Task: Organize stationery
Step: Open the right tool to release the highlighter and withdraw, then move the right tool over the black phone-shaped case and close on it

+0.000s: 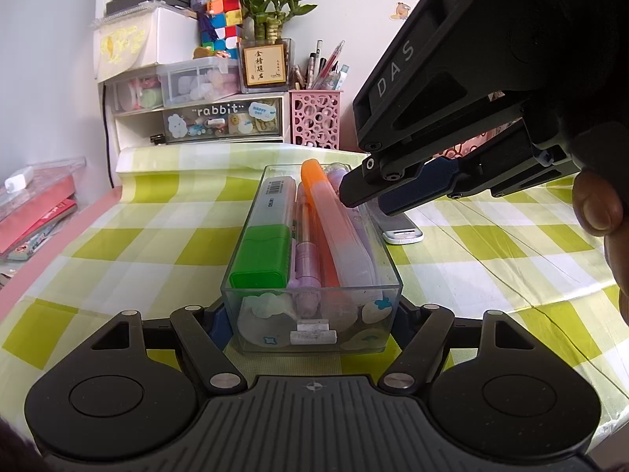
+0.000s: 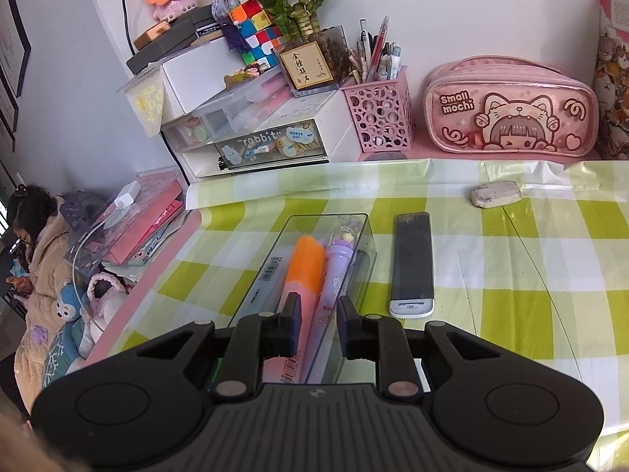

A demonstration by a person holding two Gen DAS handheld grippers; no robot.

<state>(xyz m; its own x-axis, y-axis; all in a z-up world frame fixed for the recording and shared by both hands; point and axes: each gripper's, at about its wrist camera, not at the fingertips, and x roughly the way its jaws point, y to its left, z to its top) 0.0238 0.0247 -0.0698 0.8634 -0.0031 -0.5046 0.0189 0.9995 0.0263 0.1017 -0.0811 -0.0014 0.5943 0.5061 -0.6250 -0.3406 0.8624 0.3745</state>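
Stationery sits packed in a clear plastic tray on the green-and-white checked tablecloth, lengthwise away from the left wrist camera. The left gripper clamps the tray's near end across its width, one finger against each side wall. Inside the tray, from left to right, lie a grey marker with a green cap, a lilac pen, an orange highlighter and a purple pen along the right wall. The right gripper hangs tilted down over the far half of the tray, its fingers drawn close with only a narrow gap and nothing between them; the tips are just beside the orange highlighter, though whether they touch it cannot be told. A black case with a white end lies on the cloth just right of the tray, and a used white eraser lies well beyond it.
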